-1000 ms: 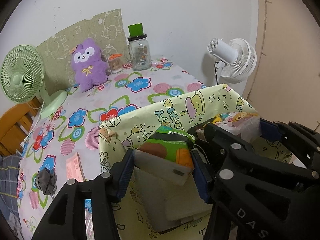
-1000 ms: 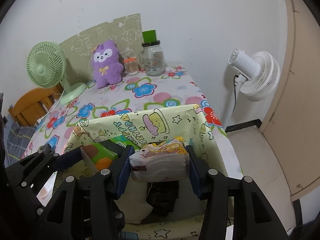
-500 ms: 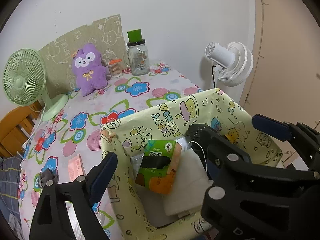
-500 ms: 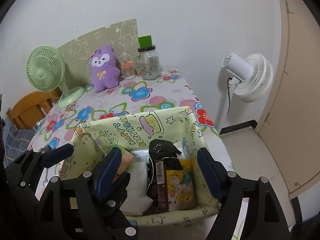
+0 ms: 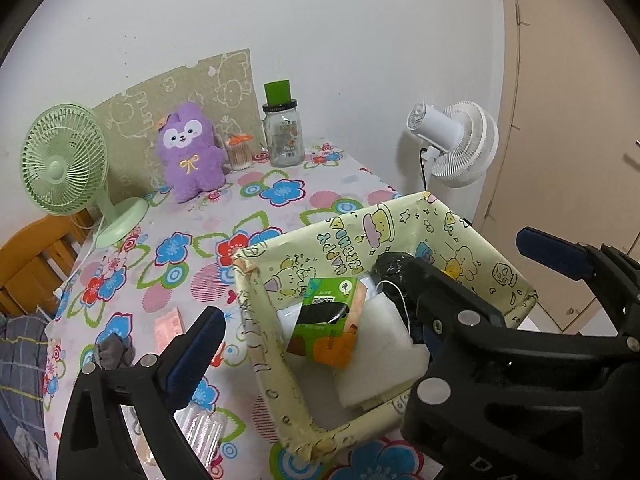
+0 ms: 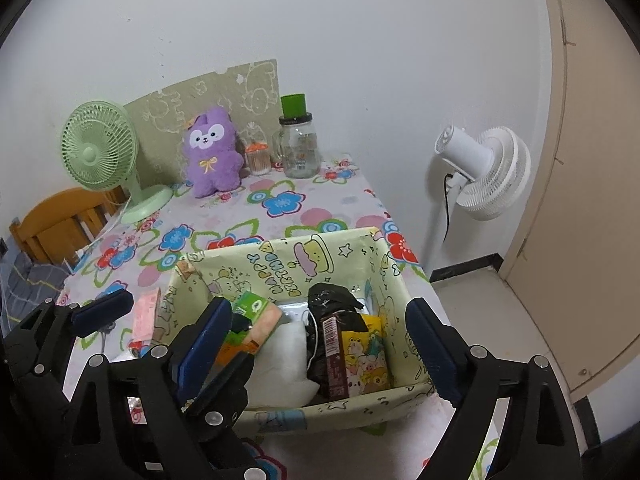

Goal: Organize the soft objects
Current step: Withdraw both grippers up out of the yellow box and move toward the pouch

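A yellow cartoon-print fabric box point(image 5: 348, 236) point(image 6: 280, 256) stands at the table's near right corner. Inside lie a green tissue pack point(image 5: 328, 320) point(image 6: 250, 320), a white soft pad point(image 5: 384, 344) point(image 6: 280, 356), a black bag point(image 6: 332, 300) and a cartoon-print tissue pack point(image 6: 360, 356). My left gripper point(image 5: 360, 344) is open and empty above the box's left side. My right gripper point(image 6: 316, 344) is open and empty above the box. A purple plush point(image 5: 190, 152) point(image 6: 212, 152) sits at the far side of the table.
A green desk fan point(image 5: 64, 164) stands far left, a glass jar point(image 5: 282, 136) and a small cotton-swab pot point(image 5: 239, 152) by the plush. A pink packet point(image 5: 170, 326), a grey cloth point(image 5: 114, 354) and a clear wrapper point(image 5: 196, 428) lie left of the box. A white fan point(image 6: 484, 172) stands beyond the right edge.
Both grippers opened and let go of their tissue packs, which now lie in the box. Both grippers then rose and drew back from the box.
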Demonstrator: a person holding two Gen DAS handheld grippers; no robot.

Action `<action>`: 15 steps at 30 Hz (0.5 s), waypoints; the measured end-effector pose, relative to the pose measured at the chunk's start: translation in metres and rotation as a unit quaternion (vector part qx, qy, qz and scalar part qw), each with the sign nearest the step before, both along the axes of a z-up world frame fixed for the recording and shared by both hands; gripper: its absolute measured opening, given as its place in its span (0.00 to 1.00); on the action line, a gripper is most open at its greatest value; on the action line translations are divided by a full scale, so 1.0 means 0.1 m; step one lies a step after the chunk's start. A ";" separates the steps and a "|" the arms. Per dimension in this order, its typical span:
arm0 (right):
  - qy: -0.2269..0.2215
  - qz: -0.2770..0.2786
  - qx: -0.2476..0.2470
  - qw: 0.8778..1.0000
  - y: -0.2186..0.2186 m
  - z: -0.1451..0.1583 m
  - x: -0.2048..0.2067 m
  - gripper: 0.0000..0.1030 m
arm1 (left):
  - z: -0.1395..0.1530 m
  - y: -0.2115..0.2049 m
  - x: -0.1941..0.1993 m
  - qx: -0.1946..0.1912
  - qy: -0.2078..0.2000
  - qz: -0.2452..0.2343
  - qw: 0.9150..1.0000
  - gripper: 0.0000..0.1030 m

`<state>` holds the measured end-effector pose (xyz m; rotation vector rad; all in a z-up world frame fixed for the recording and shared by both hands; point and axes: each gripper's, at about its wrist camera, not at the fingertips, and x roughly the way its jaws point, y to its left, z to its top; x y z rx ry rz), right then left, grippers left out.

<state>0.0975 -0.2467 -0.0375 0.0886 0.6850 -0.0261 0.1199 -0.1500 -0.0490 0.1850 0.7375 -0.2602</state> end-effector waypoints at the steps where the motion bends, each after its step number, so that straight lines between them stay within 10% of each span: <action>1: -0.003 -0.001 -0.001 1.000 0.01 0.02 -0.01 0.89 | 0.02 0.02 -0.02 0.000 -0.002 0.001 1.000 0.98; 15: -0.031 0.004 -0.015 0.999 0.28 0.26 -0.27 0.91 | 0.23 0.26 -0.27 -0.004 -0.032 0.006 0.999 1.00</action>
